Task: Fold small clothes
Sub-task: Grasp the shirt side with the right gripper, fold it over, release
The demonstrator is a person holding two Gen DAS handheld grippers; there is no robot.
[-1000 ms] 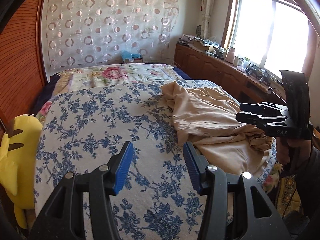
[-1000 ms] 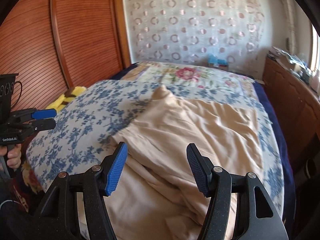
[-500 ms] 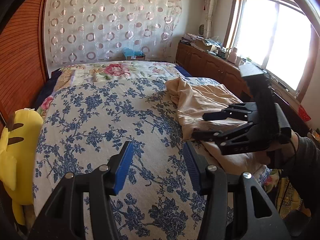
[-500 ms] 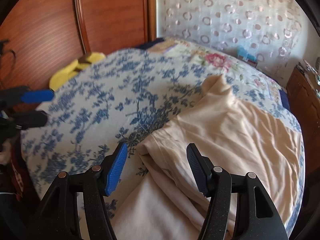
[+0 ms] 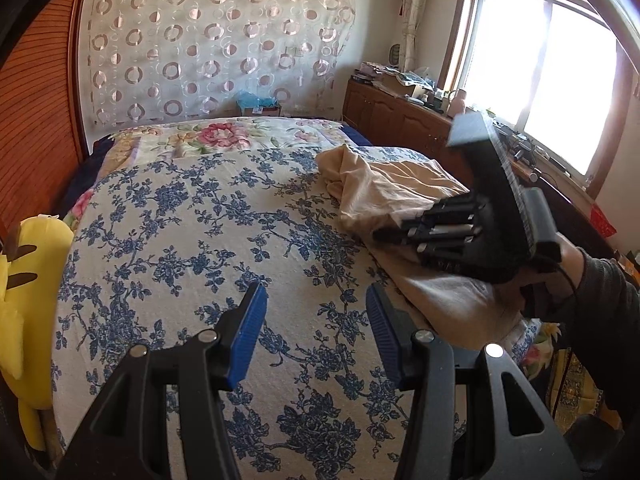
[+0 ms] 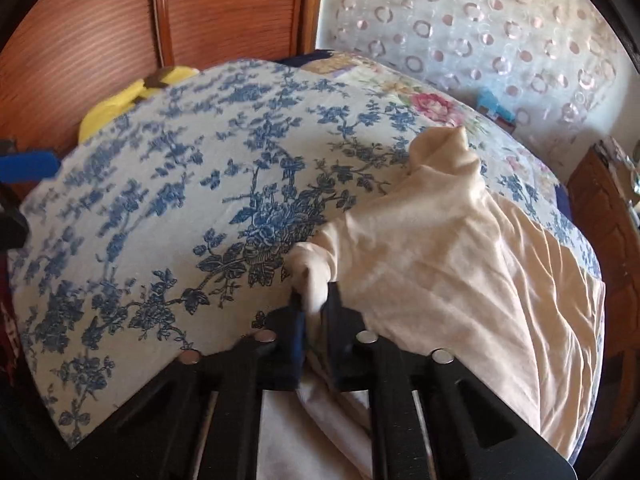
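Right tool (image 6: 314, 312) pinching beige garment (image 6: 440, 264), blue-floral bedspread (image 6: 200, 216), wooden wardrobe (image 6: 224, 8)

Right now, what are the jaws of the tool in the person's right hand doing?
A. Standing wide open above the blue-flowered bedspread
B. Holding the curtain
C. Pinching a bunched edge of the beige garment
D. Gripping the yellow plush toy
C: in the right wrist view the right gripper has its jaws closed on a bunched fold of the beige garment, which lies on the blue-flowered bedspread.
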